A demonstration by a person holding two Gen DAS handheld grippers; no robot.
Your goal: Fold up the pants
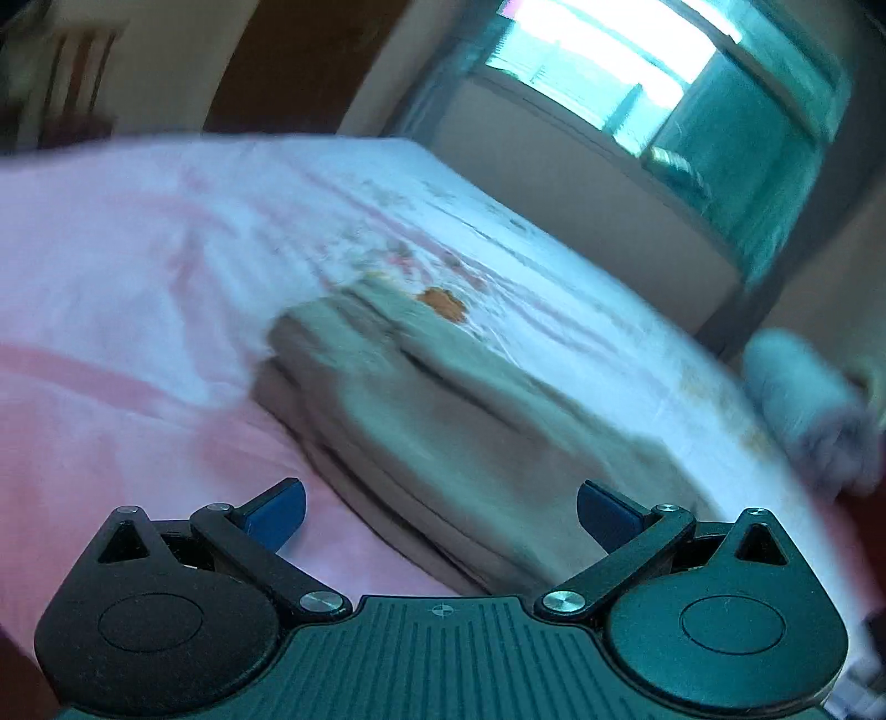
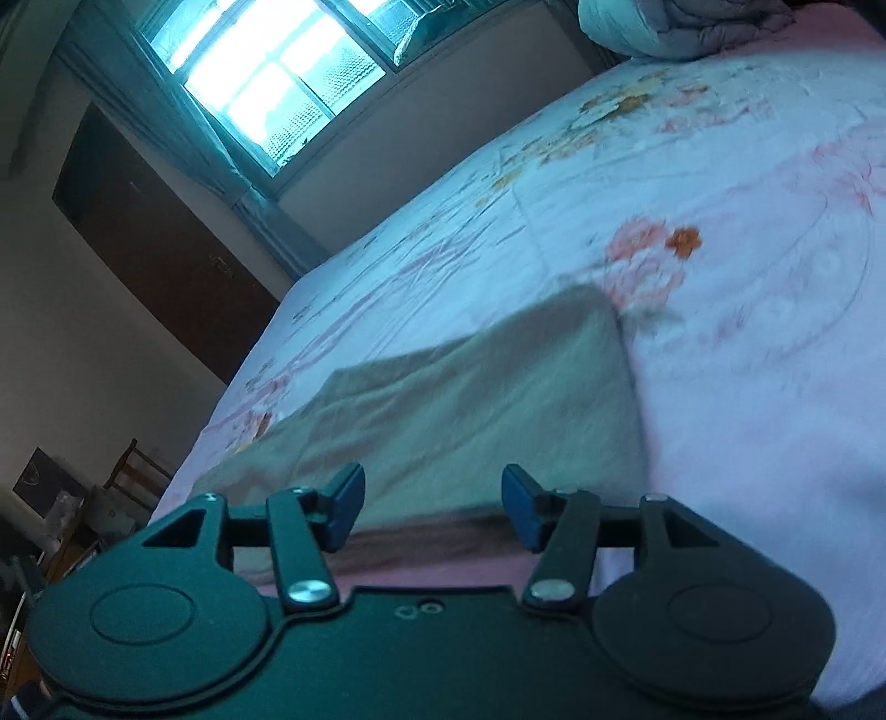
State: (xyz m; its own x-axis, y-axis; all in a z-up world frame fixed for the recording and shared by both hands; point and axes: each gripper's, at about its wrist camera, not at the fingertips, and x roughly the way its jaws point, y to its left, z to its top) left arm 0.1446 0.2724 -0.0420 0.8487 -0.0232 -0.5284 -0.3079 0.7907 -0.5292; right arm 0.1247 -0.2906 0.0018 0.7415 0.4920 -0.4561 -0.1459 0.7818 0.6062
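Note:
Beige pants (image 1: 443,410) lie folded in layers on a pink and white floral bedsheet (image 1: 138,288). My left gripper (image 1: 440,512) is open and empty, just short of the pants' near edge. In the right wrist view the same pants (image 2: 470,399) lie flat on the bedsheet (image 2: 747,332). My right gripper (image 2: 432,507) is open and empty, its blue pads (image 2: 346,507) hovering at the pants' near edge. Both views are motion-blurred.
A rolled grey-white quilt (image 1: 803,399) lies at the bed's far end; it also shows in the right wrist view (image 2: 664,27). A bright window (image 2: 266,61), a dark wooden door (image 2: 160,249) and a wooden chair (image 2: 135,476) stand beyond the bed.

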